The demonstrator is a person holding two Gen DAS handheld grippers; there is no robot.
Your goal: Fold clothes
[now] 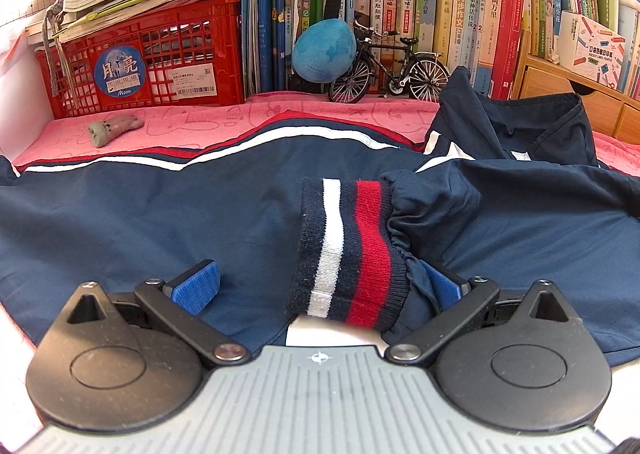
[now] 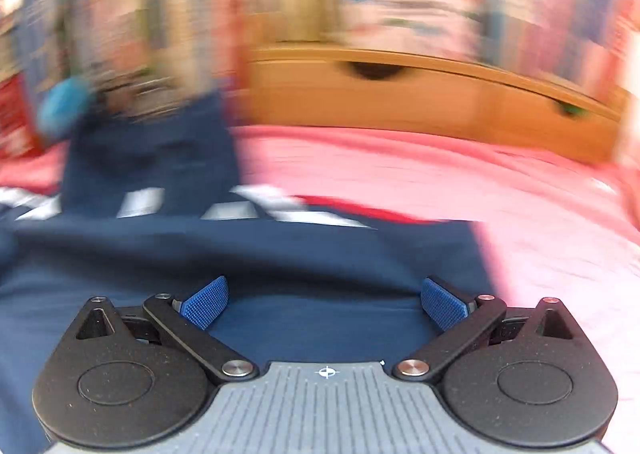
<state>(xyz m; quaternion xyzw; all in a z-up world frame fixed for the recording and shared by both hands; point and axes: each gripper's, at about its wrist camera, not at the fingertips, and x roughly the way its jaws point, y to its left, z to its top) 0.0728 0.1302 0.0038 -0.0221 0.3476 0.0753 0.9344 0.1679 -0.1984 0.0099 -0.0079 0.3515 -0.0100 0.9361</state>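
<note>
A navy jacket (image 1: 160, 205) with white and red stripes lies spread on a pink cloth. Its sleeve is folded over the body, and the knitted cuff (image 1: 348, 250), striped navy, white and red, rests between the fingers of my left gripper (image 1: 320, 286). That gripper stands open; the cuff covers part of its right pad. In the right wrist view, which is badly blurred by motion, my right gripper (image 2: 324, 304) is open low over the jacket (image 2: 280, 254), with only flat navy fabric between its blue pads (image 2: 206, 302).
A red crate (image 1: 152, 61) under stacked papers, a row of books (image 1: 460, 5), a blue plush ball (image 1: 324, 49) and a model bicycle (image 1: 392, 69) line the back. A small grey toy (image 1: 114, 129) lies on the pink cloth (image 1: 160, 121). Wooden drawers (image 2: 420, 97) stand at the right.
</note>
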